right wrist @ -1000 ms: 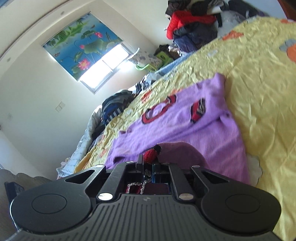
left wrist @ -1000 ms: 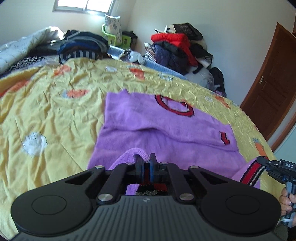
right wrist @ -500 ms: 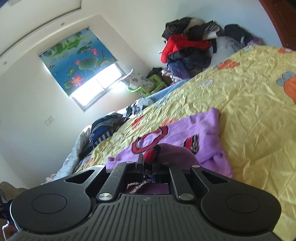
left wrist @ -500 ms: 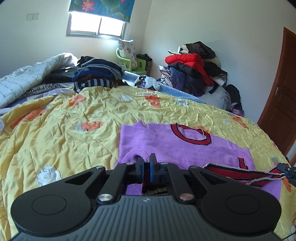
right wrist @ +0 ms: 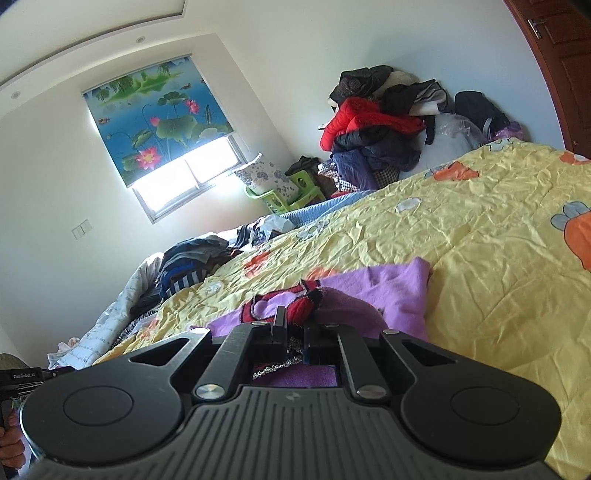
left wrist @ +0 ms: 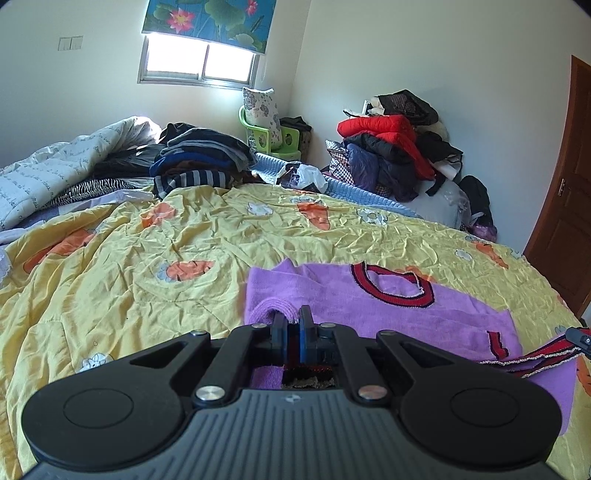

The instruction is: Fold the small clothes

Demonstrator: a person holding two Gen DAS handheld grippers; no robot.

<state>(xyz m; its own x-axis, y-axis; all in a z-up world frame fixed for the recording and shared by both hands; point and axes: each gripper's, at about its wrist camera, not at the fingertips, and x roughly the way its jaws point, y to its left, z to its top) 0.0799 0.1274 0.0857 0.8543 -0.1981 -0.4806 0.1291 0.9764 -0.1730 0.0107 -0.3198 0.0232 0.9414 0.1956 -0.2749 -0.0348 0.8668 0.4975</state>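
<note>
Purple knit fills the near part of both my views: a small sweater (left wrist: 388, 314) with a red ring motif lies on a yellow quilt (left wrist: 129, 266) printed with orange carrots. My left tool (left wrist: 293, 325) is clamped on a purple fold at the sweater's left edge, the cloth bunched up between its blue pads. My right tool (right wrist: 293, 325) is closed on the striped red hem (right wrist: 299, 308), with purple cloth humped just beside it. In the left view that hem (left wrist: 535, 352) stretches as a taut band toward the right tool (left wrist: 581, 338), at the frame's right edge.

Beyond the sweater the quilt is wrinkled and bare. Past it sits a stack of folded dark clothes (left wrist: 199, 158), with a white duvet (left wrist: 55, 173) to its left. A green chair (left wrist: 273, 138) holding a floral pillow (left wrist: 260, 109) stands under the window (left wrist: 197, 61), below a lotus blind (left wrist: 208, 20). A tall heap of coats (left wrist: 395, 147), one bright red, leans against the far wall. A brown door (left wrist: 565, 206) is at right.
</note>
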